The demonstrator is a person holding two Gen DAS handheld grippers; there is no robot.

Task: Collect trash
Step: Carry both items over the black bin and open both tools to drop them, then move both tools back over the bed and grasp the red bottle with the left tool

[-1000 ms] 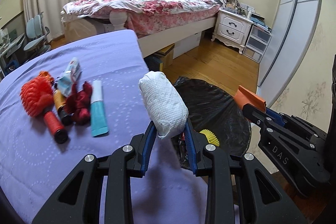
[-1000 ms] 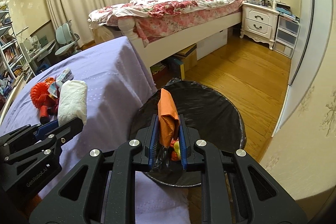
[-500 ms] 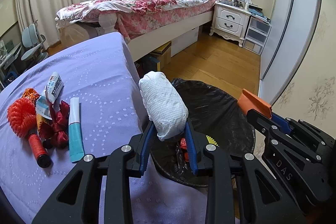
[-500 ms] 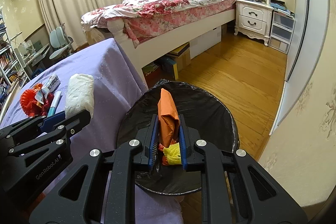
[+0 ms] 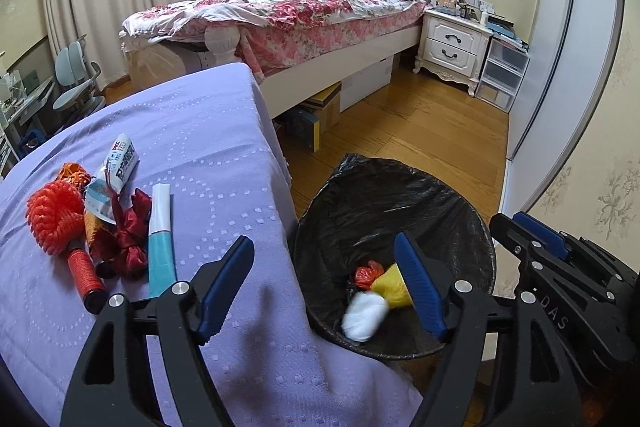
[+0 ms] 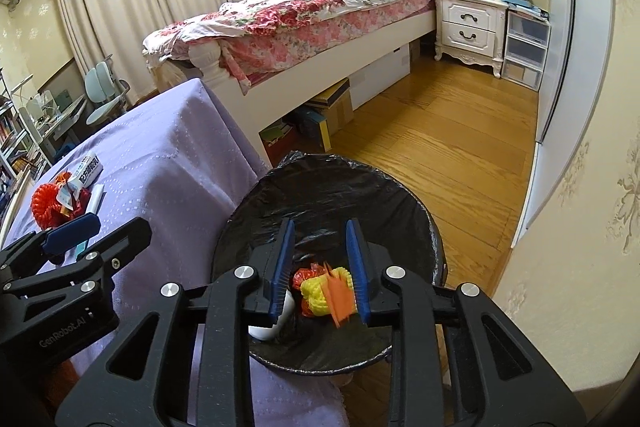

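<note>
The left gripper (image 5: pixel 324 279) is seen with its jaws spreading apart and nothing between them, held over the near edge of the tabletop (image 5: pixel 208 131) and the rim of the bin (image 5: pixel 400 183). The right gripper (image 6: pixel 320 267) is held above the bin, its jaws opening; an orange scrap (image 6: pixel 340 297) is caught blurred in the gap between the pads, apparently loose and dropping. Inside the black-lined bin, a white paper wad (image 5: pixel 366 313), a yellow wad (image 5: pixel 390 285) and a small red wad (image 5: pixel 366 273) are seen lying together at the bottom. On the left part of the purple tabletop, more items are left in a tight cluster: a red brush (image 5: pixel 60 223), a dark red bow (image 5: pixel 128 235), a teal and white tube (image 5: pixel 160 235), a printed white packet (image 5: pixel 122 161) and some smaller wrappers beside them. The task is judged to be partly done, with the cluster still to be collected. "DAS" can be read on the right gripper's body in the left view and "GenRobot.AI" on the left gripper's body in the right view; the packet's print is too small to be read.
</note>
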